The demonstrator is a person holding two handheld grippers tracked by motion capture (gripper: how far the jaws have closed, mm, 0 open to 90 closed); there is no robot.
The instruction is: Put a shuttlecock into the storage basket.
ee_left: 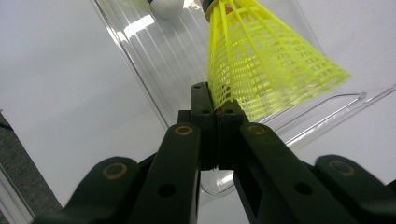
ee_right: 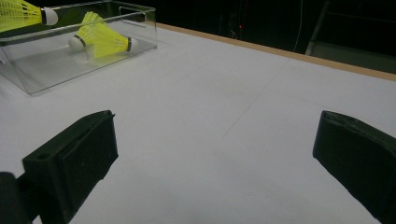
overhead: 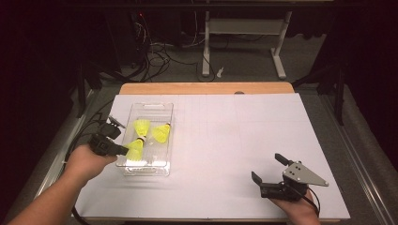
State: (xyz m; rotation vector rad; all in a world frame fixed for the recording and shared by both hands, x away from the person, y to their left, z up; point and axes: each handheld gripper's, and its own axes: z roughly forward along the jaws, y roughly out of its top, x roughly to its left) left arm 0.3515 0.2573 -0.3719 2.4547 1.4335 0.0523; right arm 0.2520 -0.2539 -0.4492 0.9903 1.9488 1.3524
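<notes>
Left gripper (ee_left: 217, 105), lower middle of its view, pinches the rim of a yellow shuttlecock (ee_left: 261, 65) over the clear tray (overhead: 165, 108), centre-left in the high view. Thin-edge grip: the skirt could slip or crumple. Right gripper (overhead: 271, 169), lower right, spread, idle.

text: none readable | labels: none | brands: none | numbers: none

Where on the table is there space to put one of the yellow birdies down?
The widest bare stretch of the white table lies between the clear tray and the right hand-held gripper, running up to the wooden far edge. The tray is crowded: three yellow shuttlecocks sit there, one pinched by the left hand-held gripper.
</notes>
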